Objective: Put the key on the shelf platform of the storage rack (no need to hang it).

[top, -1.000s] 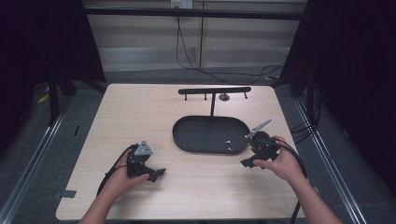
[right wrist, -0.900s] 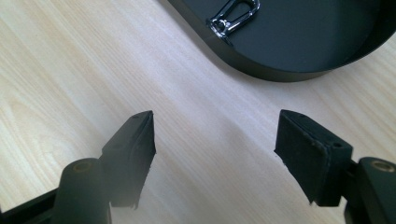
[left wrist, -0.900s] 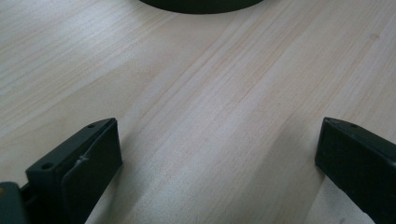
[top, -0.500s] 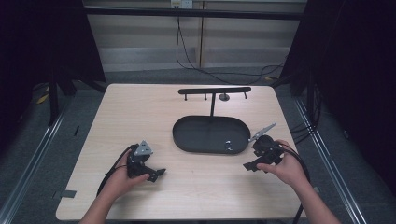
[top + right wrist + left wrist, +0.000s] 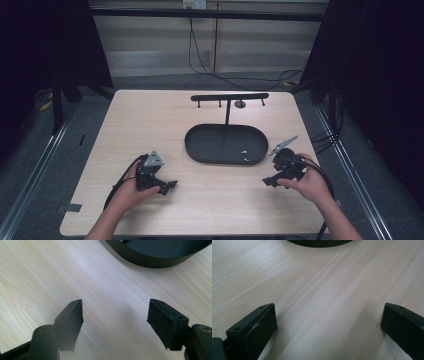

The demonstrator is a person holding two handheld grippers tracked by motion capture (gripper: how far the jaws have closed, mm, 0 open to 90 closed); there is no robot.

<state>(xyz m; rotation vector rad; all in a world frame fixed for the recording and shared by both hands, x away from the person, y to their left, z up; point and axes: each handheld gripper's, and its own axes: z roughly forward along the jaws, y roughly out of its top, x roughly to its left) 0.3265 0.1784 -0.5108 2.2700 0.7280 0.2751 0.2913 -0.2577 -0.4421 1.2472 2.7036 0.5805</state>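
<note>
A matte black oval tray (image 5: 200, 145) with a low upright wall sits at the middle of the pale, straight-grained wooden bench (image 5: 150, 115), a small pale item (image 5: 244, 156) lying inside near its right end. The left gripper (image 5: 169, 185) rests low on the bench in front of the tray's left end, its blocky black jaws spread wide over bare wood. The right gripper (image 5: 267, 181) sits just beside the tray's right end, jaws likewise apart and empty.

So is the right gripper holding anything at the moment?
No: in the right gripper view the right gripper has its jaws wide apart, with bare wooden table between them.
</note>
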